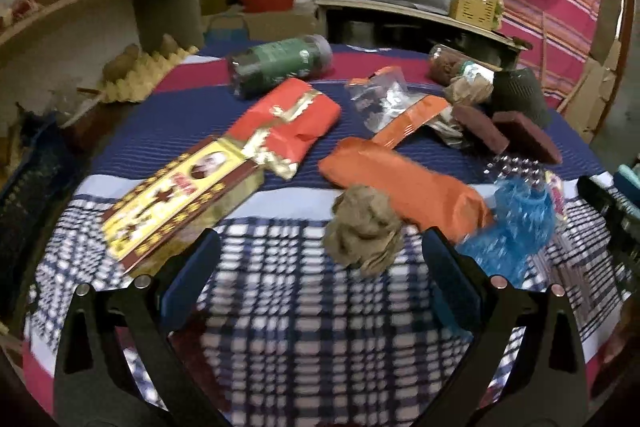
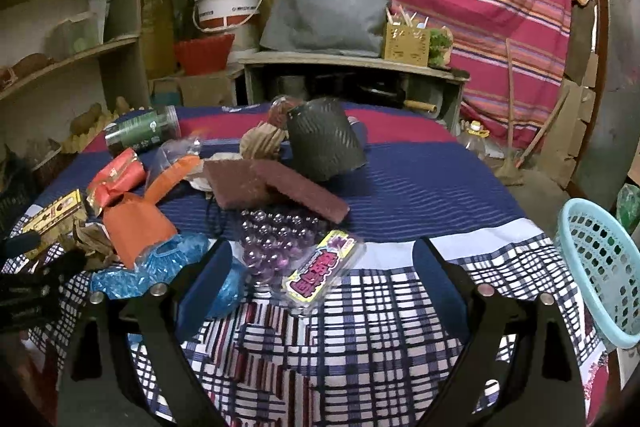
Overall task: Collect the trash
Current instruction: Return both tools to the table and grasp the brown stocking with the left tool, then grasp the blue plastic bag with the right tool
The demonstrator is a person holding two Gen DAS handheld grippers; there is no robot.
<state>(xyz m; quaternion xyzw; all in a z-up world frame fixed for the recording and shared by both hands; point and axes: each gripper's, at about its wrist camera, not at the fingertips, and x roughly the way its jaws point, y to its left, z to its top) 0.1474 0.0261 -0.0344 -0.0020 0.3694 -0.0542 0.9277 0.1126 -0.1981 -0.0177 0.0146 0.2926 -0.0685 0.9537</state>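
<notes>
1. Trash lies scattered over the cloth-covered worktop [image 1: 288,307], ahead of both tongs.
2. Left tongs [image 1: 316,259] stand wide apart, gripping nothing; a crumpled brown paper wad [image 1: 362,223] sits just past the tips, nearer the right-hand finger.
3. Right tongs [image 2: 322,267] also gape empty, with a clear tray of purple beads [image 2: 280,239] between the tips.
4. Blue crinkled plastic [image 2: 160,263] lies left of that tray, touching an orange packet [image 1: 404,187].
5. Farther off rest a red wrapper [image 1: 292,123], two maroon scrub pads [image 1: 504,133] and a dark cup [image 2: 324,143] tipped over.
6. A light-blue basket [image 2: 600,267] stands beside the worktop's right edge.
</notes>
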